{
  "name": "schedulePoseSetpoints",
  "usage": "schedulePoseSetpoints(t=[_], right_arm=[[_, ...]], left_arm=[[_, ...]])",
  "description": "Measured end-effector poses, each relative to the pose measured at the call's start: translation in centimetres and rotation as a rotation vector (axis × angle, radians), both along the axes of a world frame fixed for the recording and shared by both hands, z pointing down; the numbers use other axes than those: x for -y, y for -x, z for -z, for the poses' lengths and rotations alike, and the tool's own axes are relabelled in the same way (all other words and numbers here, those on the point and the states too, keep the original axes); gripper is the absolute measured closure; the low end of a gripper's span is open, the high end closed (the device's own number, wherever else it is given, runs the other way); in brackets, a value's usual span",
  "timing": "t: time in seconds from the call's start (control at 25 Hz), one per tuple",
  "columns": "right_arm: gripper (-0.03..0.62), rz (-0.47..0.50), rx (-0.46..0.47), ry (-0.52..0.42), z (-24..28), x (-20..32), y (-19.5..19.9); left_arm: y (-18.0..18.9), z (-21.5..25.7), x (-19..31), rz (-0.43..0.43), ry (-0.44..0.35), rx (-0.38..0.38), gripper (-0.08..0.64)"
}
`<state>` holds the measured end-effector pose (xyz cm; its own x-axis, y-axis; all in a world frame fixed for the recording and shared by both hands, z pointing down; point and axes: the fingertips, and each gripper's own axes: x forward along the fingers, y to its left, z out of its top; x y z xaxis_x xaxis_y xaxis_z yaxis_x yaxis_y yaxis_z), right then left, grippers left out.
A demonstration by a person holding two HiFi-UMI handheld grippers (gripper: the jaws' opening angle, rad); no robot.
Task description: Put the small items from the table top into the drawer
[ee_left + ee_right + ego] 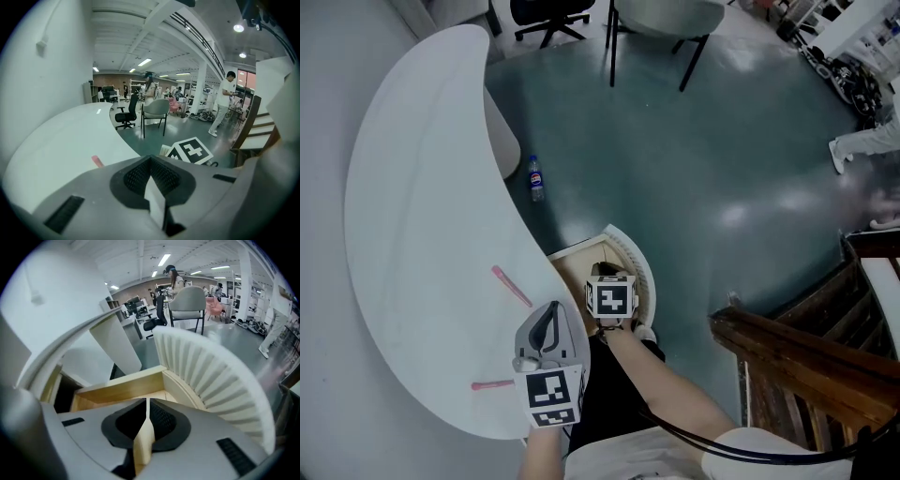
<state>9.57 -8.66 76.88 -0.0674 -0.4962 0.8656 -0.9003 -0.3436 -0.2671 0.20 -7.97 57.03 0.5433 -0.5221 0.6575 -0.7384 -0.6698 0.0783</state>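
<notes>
A slim pink stick (512,286) and a shorter pink stick (492,384) lie near the front edge of the white curved tabletop (422,206), either side of the left claw (150,159), its jaws closed on nothing. The right claw (148,402), also closed and empty, hangs over the open wood-lined drawer (630,258).

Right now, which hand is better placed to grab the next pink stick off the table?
Left. The left tool hangs at the table edge, close to both pink sticks; the right tool is over the open drawer, farther from them.
</notes>
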Motion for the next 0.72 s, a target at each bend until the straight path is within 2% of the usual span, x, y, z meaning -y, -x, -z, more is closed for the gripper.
schedulePoseSetpoints(t=[0.2,0.36,0.72], right_arm=[[0.557,0.078,0.029,-0.097,6.2,-0.6,0.4],[0.557,0.134,0.064,-0.178,11.2,-1.9,0.4],[0.557,0.351,0.055,-0.399,23.1,-5.6,2.1]], left_arm=[[0.5,3.1,-1.1,0.078,-0.026,-0.022,0.526],[1.0,5.9,-1.9,0.139,-0.083,-0.038,0.526],[1.9,11.9,-5.8,0.231,-0.181,-0.048,0.526]])
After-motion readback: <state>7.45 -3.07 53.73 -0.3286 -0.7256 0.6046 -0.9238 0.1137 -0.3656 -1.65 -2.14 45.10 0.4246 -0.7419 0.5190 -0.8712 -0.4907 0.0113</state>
